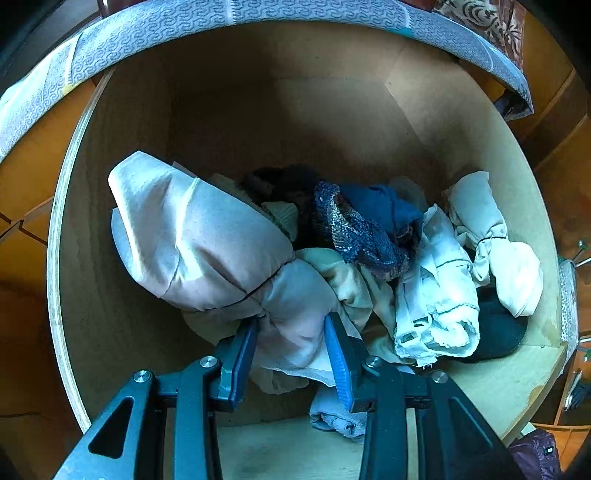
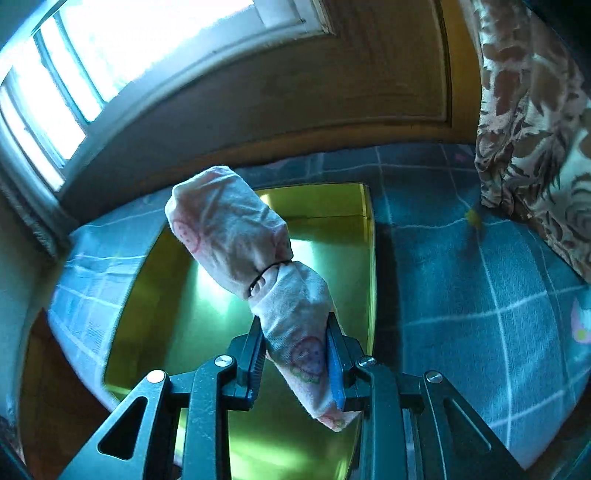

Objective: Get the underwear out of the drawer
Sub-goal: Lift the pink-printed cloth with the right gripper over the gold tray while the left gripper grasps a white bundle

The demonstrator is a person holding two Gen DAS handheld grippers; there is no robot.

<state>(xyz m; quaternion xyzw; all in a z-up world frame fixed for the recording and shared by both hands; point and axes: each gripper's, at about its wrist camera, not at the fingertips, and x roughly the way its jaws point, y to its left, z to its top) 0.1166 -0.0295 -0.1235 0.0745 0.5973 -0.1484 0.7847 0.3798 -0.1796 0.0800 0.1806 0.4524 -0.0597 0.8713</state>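
Note:
In the left wrist view, the open wooden drawer (image 1: pixel 461 122) holds a heap of rolled underwear. My left gripper (image 1: pixel 291 325) is shut on a pale pink roll (image 1: pixel 192 236) tied round its middle with a dark band; the roll rises up and to the left from the jaws. In the right wrist view, my right gripper (image 2: pixel 293 325) is shut on a white roll with pink smiley prints (image 2: pixel 236 236), also banded, held in the air over a shiny yellow-green tray (image 2: pixel 184 314) that lies on a blue checked bedspread (image 2: pixel 480 288).
Other bundles fill the drawer: a white lace-edged roll (image 1: pixel 436 302), a cream roll (image 1: pixel 495 240), a blue and brown knit piece (image 1: pixel 362 229) and a dark item (image 1: pixel 498 328). A patterned blue cloth (image 1: pixel 229 18) hangs over the drawer's far edge. A window (image 2: pixel 110 44) and floral curtain (image 2: pixel 535 110) border the bed.

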